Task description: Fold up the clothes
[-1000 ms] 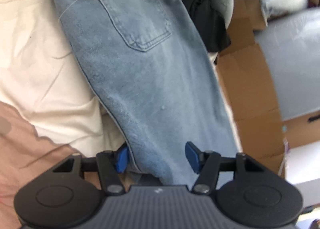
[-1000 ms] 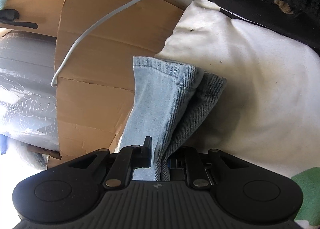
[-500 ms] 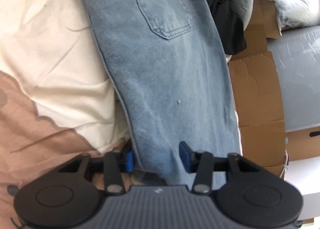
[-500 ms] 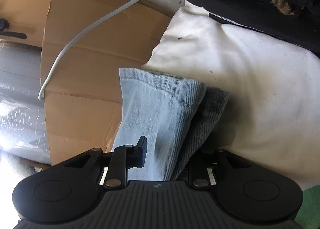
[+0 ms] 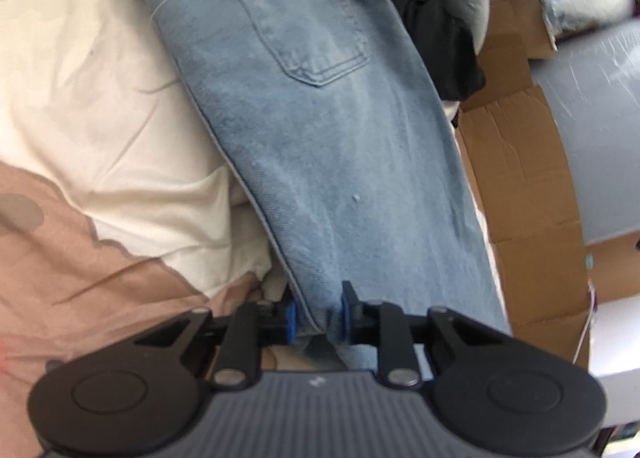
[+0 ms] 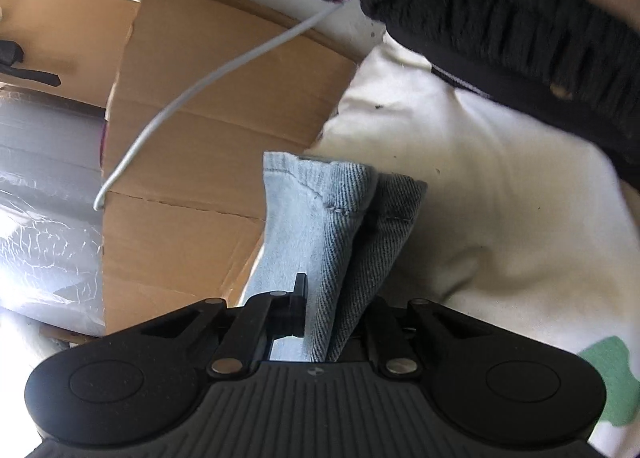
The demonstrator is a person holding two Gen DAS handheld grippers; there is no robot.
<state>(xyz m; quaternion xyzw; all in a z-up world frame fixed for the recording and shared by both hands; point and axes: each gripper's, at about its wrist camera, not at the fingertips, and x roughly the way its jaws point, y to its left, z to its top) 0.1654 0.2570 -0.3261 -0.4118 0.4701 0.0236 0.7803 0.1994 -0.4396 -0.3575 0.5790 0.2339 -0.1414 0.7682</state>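
While the light blue jeans [image 5: 320, 146] lay stretched over a cream and pink bedspread [image 5: 100, 130], back pocket up, the left gripper [image 5: 318, 316] had just been closing, and its blue pads now pinched a bunched edge of the denim. Seen from the right wrist, the right gripper [image 6: 334, 314] was clamped nearly tight on the hemmed leg ends [image 6: 332, 210], which stood up between its fingers beside flattened cardboard [image 6: 208, 130] and a white cable [image 6: 192, 90].
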